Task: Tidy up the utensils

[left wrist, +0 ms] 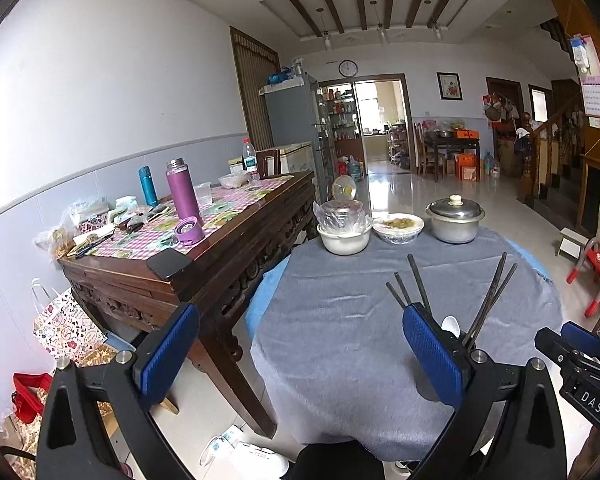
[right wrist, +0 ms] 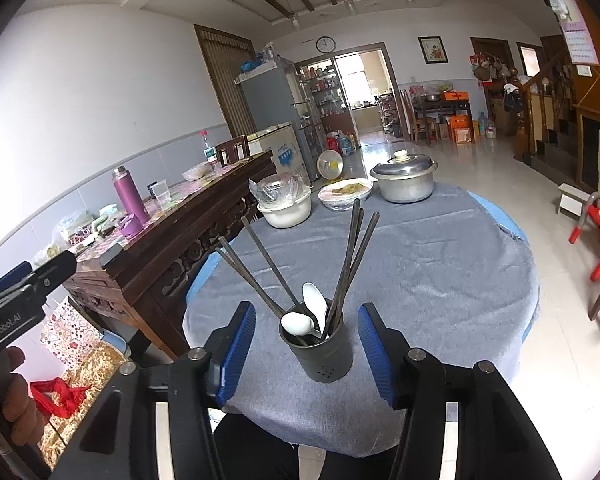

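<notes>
A dark cylindrical utensil holder (right wrist: 322, 350), bristling with slim dark chopsticks (right wrist: 350, 258) and glossy white spoons (right wrist: 298, 323), is seen upright on a round table (right wrist: 440, 280) draped in grey felt-like cloth, framed between the spread blue ribbed pads of the right gripper (right wrist: 306, 354), which touch nothing. The left gripper (left wrist: 300, 354) is held wide and empty beside it. Ranged along the far edge are a lidded metal pot (right wrist: 404, 180), a dish of food (right wrist: 345, 194) and a plastic-wrapped bowl (right wrist: 286, 202), with a carved wooden sideboard (left wrist: 228, 248) close alongside in a tiled room.
</notes>
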`<move>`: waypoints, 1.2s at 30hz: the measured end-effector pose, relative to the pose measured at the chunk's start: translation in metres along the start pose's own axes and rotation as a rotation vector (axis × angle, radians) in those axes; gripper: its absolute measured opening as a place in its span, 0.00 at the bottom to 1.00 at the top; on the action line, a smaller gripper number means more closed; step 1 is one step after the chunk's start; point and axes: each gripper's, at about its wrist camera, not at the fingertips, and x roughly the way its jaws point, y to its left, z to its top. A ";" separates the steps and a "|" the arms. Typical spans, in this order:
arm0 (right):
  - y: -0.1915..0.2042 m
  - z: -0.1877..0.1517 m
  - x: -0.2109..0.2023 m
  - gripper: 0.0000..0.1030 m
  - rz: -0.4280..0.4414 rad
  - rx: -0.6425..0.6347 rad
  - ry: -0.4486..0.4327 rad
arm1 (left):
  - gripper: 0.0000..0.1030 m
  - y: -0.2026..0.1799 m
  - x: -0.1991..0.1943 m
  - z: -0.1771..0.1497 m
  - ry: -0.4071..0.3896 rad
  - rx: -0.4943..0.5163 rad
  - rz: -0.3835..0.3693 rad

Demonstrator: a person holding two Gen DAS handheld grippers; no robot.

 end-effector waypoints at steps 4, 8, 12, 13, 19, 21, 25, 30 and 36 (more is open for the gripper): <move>0.005 -0.001 0.001 0.56 -0.003 -0.014 0.003 | 0.98 0.005 0.000 -0.002 0.003 -0.012 0.002; 0.009 -0.001 0.000 0.56 -0.012 -0.025 -0.005 | 0.98 0.012 0.000 -0.002 0.002 -0.025 0.005; 0.013 0.000 -0.003 0.56 -0.019 -0.035 -0.015 | 0.98 0.016 0.001 -0.001 0.004 -0.036 0.008; 0.014 0.000 -0.005 0.56 -0.025 -0.041 -0.022 | 0.98 0.017 0.001 -0.001 0.003 -0.038 0.009; 0.022 0.000 -0.014 0.60 -0.062 -0.076 -0.062 | 0.98 0.022 0.000 -0.001 -0.001 -0.052 0.009; 0.024 0.000 -0.017 0.60 -0.077 -0.083 -0.080 | 0.98 0.024 0.000 -0.001 -0.002 -0.054 0.009; 0.024 0.000 -0.021 0.60 -0.107 -0.086 -0.100 | 0.98 0.026 0.000 -0.001 0.001 -0.063 0.007; 0.025 -0.001 -0.021 0.62 -0.125 -0.095 -0.098 | 0.98 0.027 0.002 -0.003 0.006 -0.065 0.001; 0.026 -0.001 -0.021 0.62 -0.129 -0.101 -0.098 | 0.98 0.028 0.002 -0.005 0.011 -0.069 0.001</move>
